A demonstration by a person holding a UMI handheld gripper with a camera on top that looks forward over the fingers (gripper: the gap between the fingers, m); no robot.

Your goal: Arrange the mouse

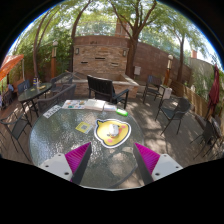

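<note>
While claw [112, 160] gapes open, yellow pad [112, 131] lies ahead mid-table [50, 140], rim well apart.

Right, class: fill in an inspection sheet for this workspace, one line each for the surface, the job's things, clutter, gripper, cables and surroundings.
Surface: round glass table, outdoors.
Job's things: a yellow-edged mouse pad lies just ahead of the fingers; what rests on it is too small to tell as a mouse.
Clutter: a small yellowish item beside the pad, a green item beyond it, a flat white item at the table's far side.
Gripper: gripper open, holding nothing.
Cables: nothing seen.
Surroundings: black patio chairs, brick structure, trees.
</note>
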